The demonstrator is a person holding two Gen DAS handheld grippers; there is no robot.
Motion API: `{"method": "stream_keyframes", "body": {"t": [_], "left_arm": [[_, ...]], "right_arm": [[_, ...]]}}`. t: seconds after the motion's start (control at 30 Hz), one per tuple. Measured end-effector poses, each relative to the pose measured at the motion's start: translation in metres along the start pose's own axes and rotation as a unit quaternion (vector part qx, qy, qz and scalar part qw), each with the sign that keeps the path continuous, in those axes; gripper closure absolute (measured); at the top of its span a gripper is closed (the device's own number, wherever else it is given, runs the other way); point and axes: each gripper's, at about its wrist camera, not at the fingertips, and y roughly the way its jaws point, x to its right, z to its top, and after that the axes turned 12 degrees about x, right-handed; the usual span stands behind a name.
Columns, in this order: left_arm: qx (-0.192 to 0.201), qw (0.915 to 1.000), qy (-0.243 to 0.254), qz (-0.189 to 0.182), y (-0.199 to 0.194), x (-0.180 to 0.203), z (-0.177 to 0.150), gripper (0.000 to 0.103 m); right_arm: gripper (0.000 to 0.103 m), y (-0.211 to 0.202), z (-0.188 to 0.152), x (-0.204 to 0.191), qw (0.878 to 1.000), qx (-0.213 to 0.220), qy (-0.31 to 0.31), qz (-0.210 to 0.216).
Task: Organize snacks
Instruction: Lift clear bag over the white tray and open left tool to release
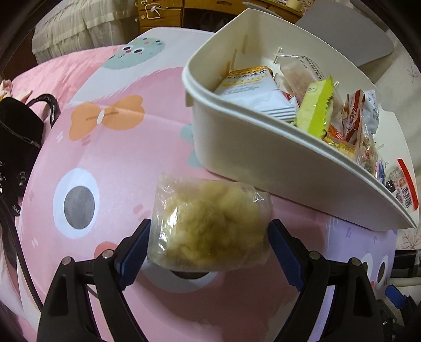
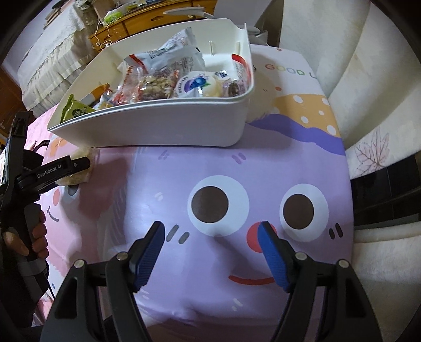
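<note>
A clear bag of pale yellow puffed snack (image 1: pixel 210 223) lies on the cartoon-print cloth just in front of the white bin (image 1: pixel 263 163). My left gripper (image 1: pixel 208 229) points steeply down with its blue pads (image 1: pixel 136 252) at the bag's two sides; the bag looks unsqueezed, and the jaws stand wide. In the right wrist view the same bag (image 2: pixel 81 179) shows under the left gripper (image 2: pixel 79 168) near the bin's (image 2: pixel 158 126) left corner. Several wrapped snacks fill the bin. My right gripper (image 2: pixel 211 231) is open over the purple face print, with nothing between its fingers.
A black bag with straps (image 1: pixel 18 136) lies at the cloth's left edge. A person's hand (image 2: pixel 36 236) grips the left tool's handle. Cream cushions (image 2: pixel 368 105) border the cloth on the right, and wooden drawers (image 1: pixel 158 13) stand behind.
</note>
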Motion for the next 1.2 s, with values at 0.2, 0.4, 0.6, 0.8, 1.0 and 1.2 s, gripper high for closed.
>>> {"method": "stream_keyframes", "body": {"t": [0.2, 0.4, 0.6, 0.8, 1.0, 1.2], "left_arm": [[0.017, 0.9998, -0.005, 0.007, -0.002, -0.001, 0.000, 0.029], [0.022, 0.9997, -0.010, 0.003, -0.010, -0.001, -0.005, 0.041], [0.023, 0.9997, -0.005, 0.001, -0.015, -0.001, -0.005, 0.047], [0.021, 0.9998, -0.004, -0.007, -0.021, -0.002, -0.008, 0.051], [0.008, 0.9999, 0.006, -0.010, -0.037, -0.002, -0.013, 0.052], [0.006, 0.9995, 0.029, -0.014, -0.062, 0.004, -0.018, 0.052]], "right_arm": [[0.030, 0.002, -0.001, 0.006, 1.000, -0.004, 0.006, -0.002], [0.029, 0.004, -0.002, 0.003, 1.000, -0.007, 0.004, 0.000], [0.029, 0.002, -0.006, 0.000, 1.000, -0.008, 0.001, 0.002], [0.029, -0.001, -0.007, 0.002, 1.000, -0.006, -0.002, -0.005], [0.029, -0.005, -0.005, 0.003, 1.000, 0.003, 0.005, 0.000], [0.029, -0.004, -0.008, 0.000, 1.000, 0.004, 0.019, 0.011]]}}
